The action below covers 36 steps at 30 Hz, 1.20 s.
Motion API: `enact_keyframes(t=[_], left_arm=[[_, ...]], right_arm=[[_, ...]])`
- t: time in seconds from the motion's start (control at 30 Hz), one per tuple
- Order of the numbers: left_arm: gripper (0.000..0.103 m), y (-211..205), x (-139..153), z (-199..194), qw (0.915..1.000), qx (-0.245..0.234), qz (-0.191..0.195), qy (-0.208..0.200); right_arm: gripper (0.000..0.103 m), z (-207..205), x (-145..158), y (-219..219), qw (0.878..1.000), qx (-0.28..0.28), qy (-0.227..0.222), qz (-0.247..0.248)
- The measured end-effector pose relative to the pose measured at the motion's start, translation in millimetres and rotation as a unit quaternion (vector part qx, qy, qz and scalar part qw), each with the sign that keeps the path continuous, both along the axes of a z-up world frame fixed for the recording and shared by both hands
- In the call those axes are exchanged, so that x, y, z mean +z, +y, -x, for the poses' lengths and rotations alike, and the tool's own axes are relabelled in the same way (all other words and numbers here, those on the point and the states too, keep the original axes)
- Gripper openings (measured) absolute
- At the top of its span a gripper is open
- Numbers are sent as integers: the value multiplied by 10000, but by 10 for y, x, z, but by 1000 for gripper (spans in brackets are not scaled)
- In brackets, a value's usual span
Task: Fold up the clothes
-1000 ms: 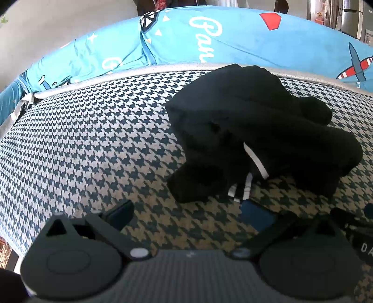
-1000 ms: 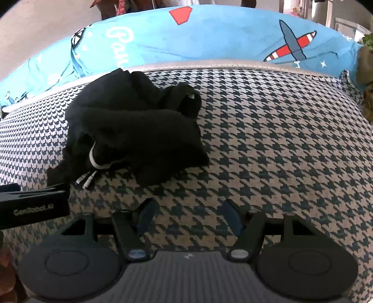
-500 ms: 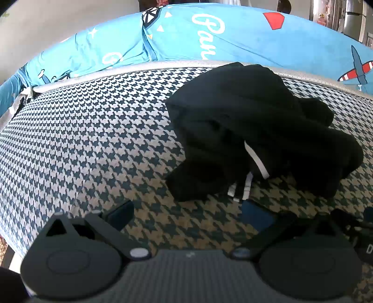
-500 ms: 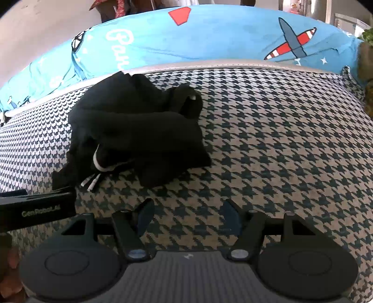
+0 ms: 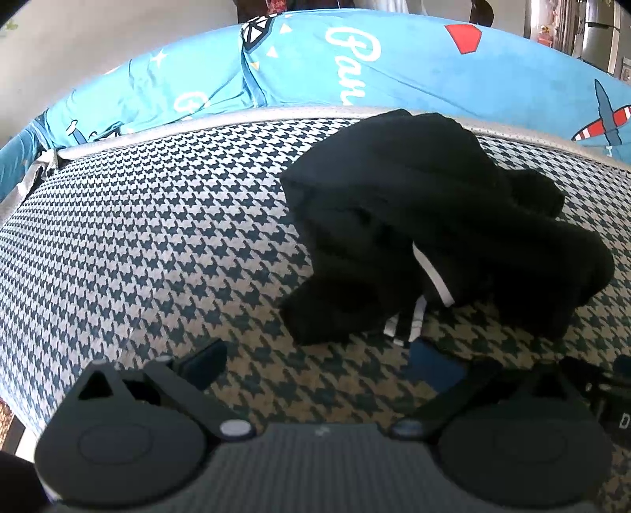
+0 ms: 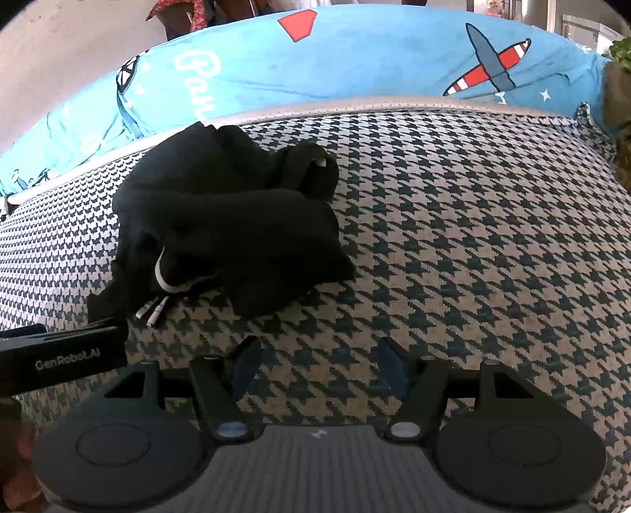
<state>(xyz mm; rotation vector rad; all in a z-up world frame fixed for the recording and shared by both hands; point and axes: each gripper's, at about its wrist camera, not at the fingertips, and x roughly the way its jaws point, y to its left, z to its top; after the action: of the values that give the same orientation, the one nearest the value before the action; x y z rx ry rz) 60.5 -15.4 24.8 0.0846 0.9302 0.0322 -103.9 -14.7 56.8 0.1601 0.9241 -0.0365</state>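
- Place: a home, most likely a bedroom or living room.
- Landmark: a wide padded surface in a houndstooth cover (image 5: 157,221), dark blue on white, with silver-grey piping (image 6: 394,103) along its far edge. It reads as a mattress or sofa seat.
- Behind it: a bright blue bedsheet (image 6: 355,59) printed with a red-and-white aeroplane (image 6: 489,65), white script lettering and stars.
- Beyond the sheet: a plain pale wall (image 5: 98,35).
- Far right past the sheet: a tall grey appliance-like shape (image 5: 595,39), too blurred to name.
- On the cover: a crumpled black garment (image 6: 228,221), ordinary household laundry.
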Motion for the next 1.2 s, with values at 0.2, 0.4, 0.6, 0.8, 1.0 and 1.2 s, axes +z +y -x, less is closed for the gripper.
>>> enact_keyframes(t=[0.2, 0.4, 0.6, 0.8, 1.0, 1.2], left_arm=[[103, -5, 9, 6, 10000, -16, 37, -16], [103, -21, 21, 13, 10000, 4, -2, -90], [103, 3, 8, -2, 9999, 97, 1, -62], [103, 13, 2, -8, 9999, 149, -6, -69], [103, -11, -10, -9, 9999, 135, -47, -62], [103, -24, -26, -14, 9999, 123, -71, -39]], right_arm=[[66, -2, 15, 16, 9999, 57, -39, -115], [66, -8, 9, 52, 9999, 96, -26, -84], [66, -32, -14, 15, 10000, 10, 39, -69], [66, -20, 5, -29, 9998, 2, -56, -209], [65, -16, 2, -19, 9997, 61, -149, -161], [65, -22, -1, -20, 9996, 93, -165, -231]])
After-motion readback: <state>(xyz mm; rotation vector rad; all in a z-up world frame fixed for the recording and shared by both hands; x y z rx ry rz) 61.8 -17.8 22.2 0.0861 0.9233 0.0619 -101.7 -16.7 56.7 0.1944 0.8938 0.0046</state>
